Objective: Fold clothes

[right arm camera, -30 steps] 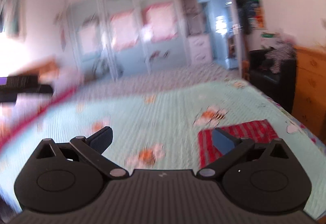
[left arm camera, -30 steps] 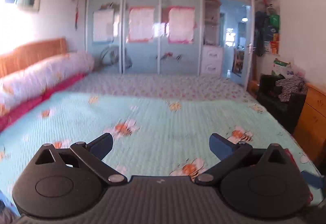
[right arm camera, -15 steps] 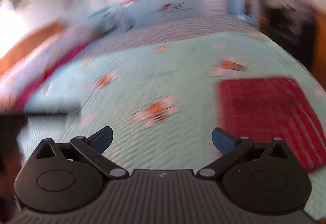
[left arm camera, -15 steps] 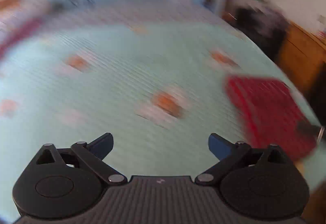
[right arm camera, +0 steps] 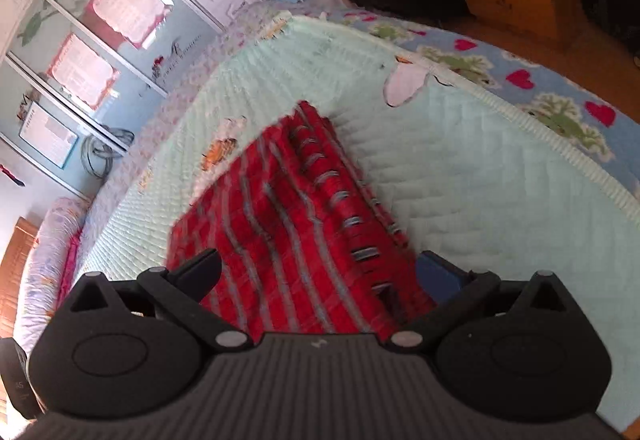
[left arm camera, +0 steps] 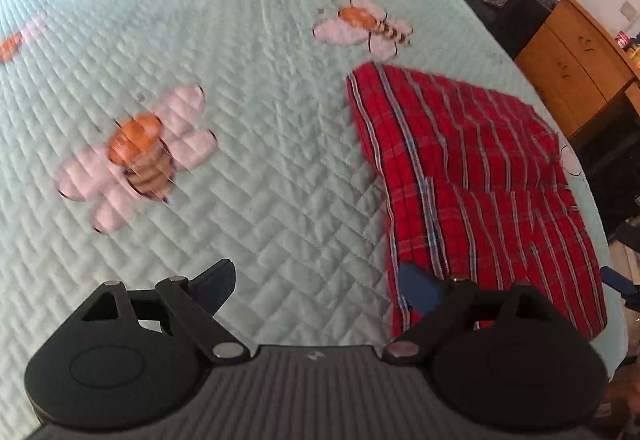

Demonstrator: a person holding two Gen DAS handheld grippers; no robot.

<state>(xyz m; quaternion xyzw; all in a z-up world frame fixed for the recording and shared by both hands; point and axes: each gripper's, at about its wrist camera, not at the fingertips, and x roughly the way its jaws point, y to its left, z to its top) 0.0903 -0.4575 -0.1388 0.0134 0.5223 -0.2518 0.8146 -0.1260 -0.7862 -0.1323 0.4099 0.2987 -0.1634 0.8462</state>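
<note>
Left claw (left arm camera: 316,282) is spread over the mint quilted bed (left arm camera: 248,88), its jaws just narrowed a bit, nothing pinched; its right fingertip overlaps the edge of the red plaid garment (left arm camera: 472,176), lower right of frame. Right claw (right arm camera: 320,272) is spread, garment (right arm camera: 288,224) centre frame between its fingers, not gripped.

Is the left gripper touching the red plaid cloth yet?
Cannot tell. In the left wrist view the left gripper is open; its right finger overlaps the red plaid cloth, but no gap or contact shows.
</note>
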